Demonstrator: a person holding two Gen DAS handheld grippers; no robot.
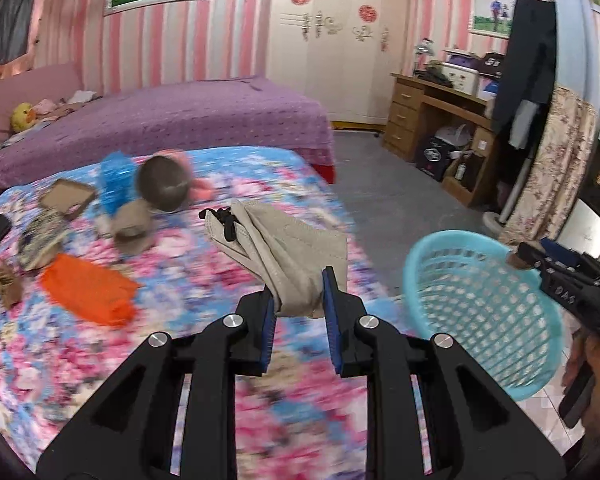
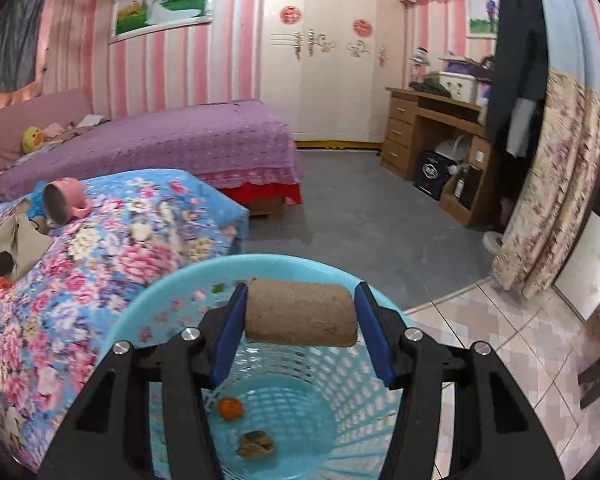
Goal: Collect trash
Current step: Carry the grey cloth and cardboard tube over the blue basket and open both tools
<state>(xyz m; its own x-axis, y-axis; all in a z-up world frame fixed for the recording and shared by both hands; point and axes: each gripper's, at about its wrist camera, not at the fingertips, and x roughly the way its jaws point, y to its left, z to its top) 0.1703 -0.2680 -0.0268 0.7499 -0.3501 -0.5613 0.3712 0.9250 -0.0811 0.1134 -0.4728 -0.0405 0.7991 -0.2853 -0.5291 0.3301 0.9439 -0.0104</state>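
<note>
Blue-padded jaws of the right gripper [image 2: 300, 322] clamp a brown cardboard tube [image 2: 301, 313] crosswise by its two ends, directly above the mouth of the turquoise plastic basket [image 2: 168, 300]. On the basket floor below lie a small orange scrap [image 2: 231, 408] and a crumpled brown scrap [image 2: 255, 445]. The basket stands at the near right corner of the flowered bedspread [image 2: 112, 248], over the tiled floor.

The left gripper [image 1: 299, 294] pinches the lower end of a beige face mask [image 1: 284, 248], which hangs lifted above the bedspread near its right edge, black ear loop trailing at the far end. The basket rim sits just to its right.

Toward the left edge of the bedspread lie an orange wrapper [image 1: 90, 294], a torn brown paper piece [image 1: 8, 284] and a patterned packet [image 1: 44, 240]. Farther back are a flattened cardboard piece [image 1: 67, 196], a crumpled brown cup [image 1: 132, 226], a blue plastic wrapper [image 1: 116, 178] and a pink mug [image 1: 166, 184] lying on its side.
</note>
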